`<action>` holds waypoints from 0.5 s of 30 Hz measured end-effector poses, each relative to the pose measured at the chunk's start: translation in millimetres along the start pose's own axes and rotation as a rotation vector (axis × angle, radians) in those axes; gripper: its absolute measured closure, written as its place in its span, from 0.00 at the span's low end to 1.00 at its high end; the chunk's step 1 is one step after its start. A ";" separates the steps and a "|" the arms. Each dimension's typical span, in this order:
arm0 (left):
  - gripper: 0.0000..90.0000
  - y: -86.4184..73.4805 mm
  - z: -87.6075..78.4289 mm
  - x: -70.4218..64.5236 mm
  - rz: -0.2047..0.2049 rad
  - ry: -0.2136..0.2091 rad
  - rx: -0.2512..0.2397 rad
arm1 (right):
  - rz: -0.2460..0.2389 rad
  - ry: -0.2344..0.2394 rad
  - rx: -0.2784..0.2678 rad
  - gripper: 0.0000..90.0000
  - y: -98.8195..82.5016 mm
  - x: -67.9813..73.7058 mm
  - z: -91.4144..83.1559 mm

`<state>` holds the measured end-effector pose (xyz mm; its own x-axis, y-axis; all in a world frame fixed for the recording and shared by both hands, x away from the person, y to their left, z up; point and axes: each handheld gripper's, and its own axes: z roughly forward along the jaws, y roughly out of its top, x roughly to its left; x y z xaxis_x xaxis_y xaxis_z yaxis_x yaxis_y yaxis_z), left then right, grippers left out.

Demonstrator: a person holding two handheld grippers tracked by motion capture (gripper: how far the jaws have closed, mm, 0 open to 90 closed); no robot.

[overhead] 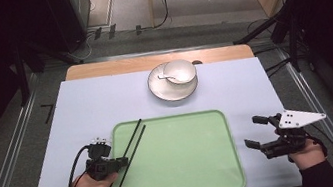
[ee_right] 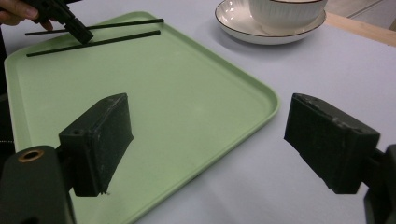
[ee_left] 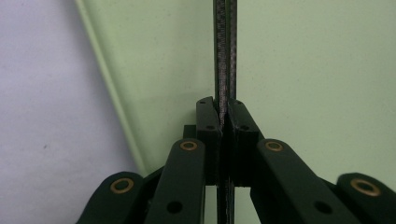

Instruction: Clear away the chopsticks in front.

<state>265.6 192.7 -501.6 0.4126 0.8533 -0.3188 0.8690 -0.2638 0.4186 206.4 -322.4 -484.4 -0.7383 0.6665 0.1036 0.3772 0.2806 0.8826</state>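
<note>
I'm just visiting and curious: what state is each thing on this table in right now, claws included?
Left gripper: shut on one chopstick.
Right gripper: open, empty, beside the tray.
Chopsticks: two, lying at the tray's left edge.
Tray: flat on the table, otherwise bare.
Bowl: upright on the plate, spoon inside.
Spoon: resting in the bowl.
Plate: under the bowl, beyond the tray.
</note>
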 end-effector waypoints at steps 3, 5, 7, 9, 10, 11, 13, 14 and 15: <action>0.96 -3.8 -1.3 -1.2 -0.028 -0.002 0.001 | 0.000 0.001 0.000 0.17 -0.1 -0.1 -0.2; 0.95 -4.8 -1.7 -2.2 -0.051 -0.002 0.004 | 0.000 0.001 -0.001 0.17 0.0 -0.1 -0.2; 0.94 -5.0 -1.7 -4.1 -0.046 0.006 0.005 | -0.001 0.003 0.000 0.17 0.0 0.3 -0.2; 0.92 -5.2 -1.6 -5.2 -0.037 0.010 0.004 | -0.001 0.003 0.001 0.17 0.1 0.6 -0.1; 0.92 -5.3 -1.6 -5.6 -0.036 0.010 0.003 | -0.004 0.004 0.002 0.17 0.2 0.6 -0.1; 0.91 -5.4 -1.5 -6.0 -0.038 0.008 0.001 | -0.004 0.005 0.000 0.17 0.2 0.6 0.0; 0.90 -5.3 -1.6 -6.3 -0.035 0.005 0.002 | -0.003 0.005 0.000 0.17 0.3 0.6 0.2; 0.89 -5.1 -1.6 -6.3 -0.033 0.005 0.003 | -0.002 0.005 0.002 0.17 0.1 0.6 0.3; 0.88 -4.6 -1.7 -5.9 -0.026 0.000 0.005 | -0.003 0.004 0.003 0.17 0.0 0.5 0.4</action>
<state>258.7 189.7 -500.2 0.3898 0.8599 -0.3296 0.8807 -0.2435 0.4063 206.3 -321.8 -484.5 -0.7418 0.6627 0.1026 0.3764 0.2849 0.8816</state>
